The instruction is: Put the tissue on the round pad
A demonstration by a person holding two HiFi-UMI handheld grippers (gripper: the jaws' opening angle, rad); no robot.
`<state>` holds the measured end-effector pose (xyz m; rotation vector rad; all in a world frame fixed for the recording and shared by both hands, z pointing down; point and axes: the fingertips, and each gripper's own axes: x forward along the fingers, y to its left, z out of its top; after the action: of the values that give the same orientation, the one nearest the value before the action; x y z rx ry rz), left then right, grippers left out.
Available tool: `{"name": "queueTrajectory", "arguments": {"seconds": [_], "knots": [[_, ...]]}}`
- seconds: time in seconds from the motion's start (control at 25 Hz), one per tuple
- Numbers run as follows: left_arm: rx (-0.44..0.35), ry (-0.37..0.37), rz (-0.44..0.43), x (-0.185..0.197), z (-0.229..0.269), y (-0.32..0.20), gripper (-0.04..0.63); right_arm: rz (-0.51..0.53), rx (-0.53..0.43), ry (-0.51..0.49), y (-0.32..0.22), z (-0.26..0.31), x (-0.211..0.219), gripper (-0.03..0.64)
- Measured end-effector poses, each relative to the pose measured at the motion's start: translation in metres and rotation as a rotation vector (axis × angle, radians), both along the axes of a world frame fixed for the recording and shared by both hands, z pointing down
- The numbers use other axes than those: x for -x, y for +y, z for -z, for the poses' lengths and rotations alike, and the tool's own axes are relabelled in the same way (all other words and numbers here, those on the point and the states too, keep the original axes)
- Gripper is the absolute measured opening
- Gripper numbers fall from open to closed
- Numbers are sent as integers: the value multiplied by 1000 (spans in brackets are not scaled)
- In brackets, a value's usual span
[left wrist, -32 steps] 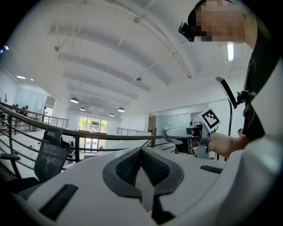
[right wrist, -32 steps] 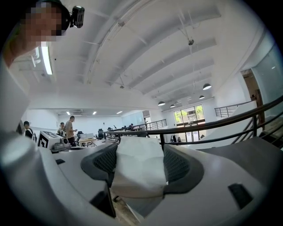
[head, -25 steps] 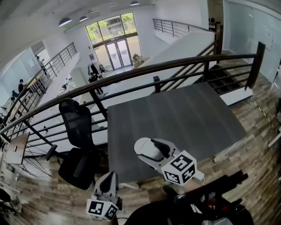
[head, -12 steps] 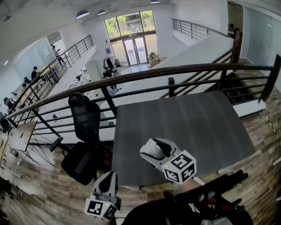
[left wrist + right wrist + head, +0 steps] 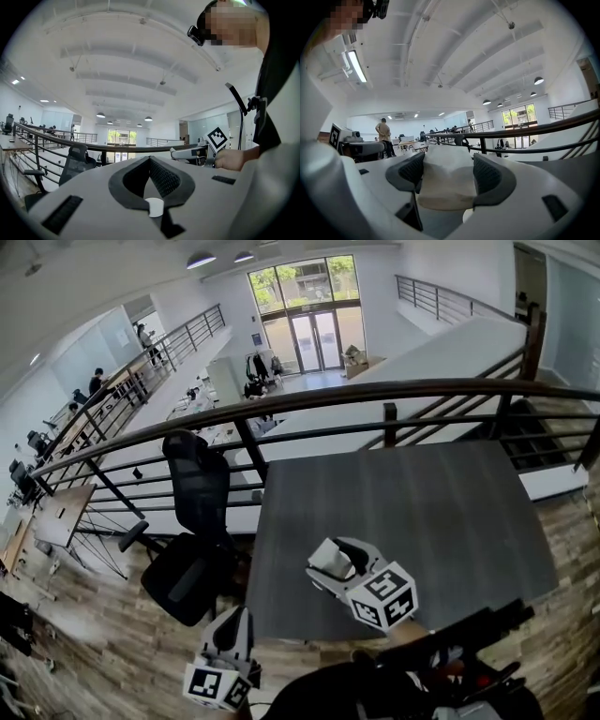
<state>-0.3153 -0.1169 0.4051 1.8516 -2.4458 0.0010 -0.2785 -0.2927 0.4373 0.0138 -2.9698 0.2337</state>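
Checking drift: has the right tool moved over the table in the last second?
No. The right tool stays put beside the near-left corner of the table; the head view panned.

White tissue (image 5: 445, 180); dark grey table (image 5: 422, 512); black chair (image 5: 197, 488).

tissue (image 5: 446, 187) between right tongs (image 5: 449, 163), over table (image 5: 441, 512); chair (image 5: 192, 521) left

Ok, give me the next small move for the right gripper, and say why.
Probably carry the tissue on while searching for the round pad: the right gripper is shut on the tissue over the grey table, and no pad shows in any view, so lowering it here seems premature.
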Motion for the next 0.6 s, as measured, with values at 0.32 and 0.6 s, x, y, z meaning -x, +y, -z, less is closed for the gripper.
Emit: {"name": "queueTrajectory", "arguments": {"seconds": [0.32, 0.6], "knots": [[7, 11, 55, -8, 10, -11, 5, 28, 19, 48, -21, -21, 7, 330], [40, -1, 96, 4, 6, -19, 5, 56, 28, 86, -37, -53, 26, 330]]}}
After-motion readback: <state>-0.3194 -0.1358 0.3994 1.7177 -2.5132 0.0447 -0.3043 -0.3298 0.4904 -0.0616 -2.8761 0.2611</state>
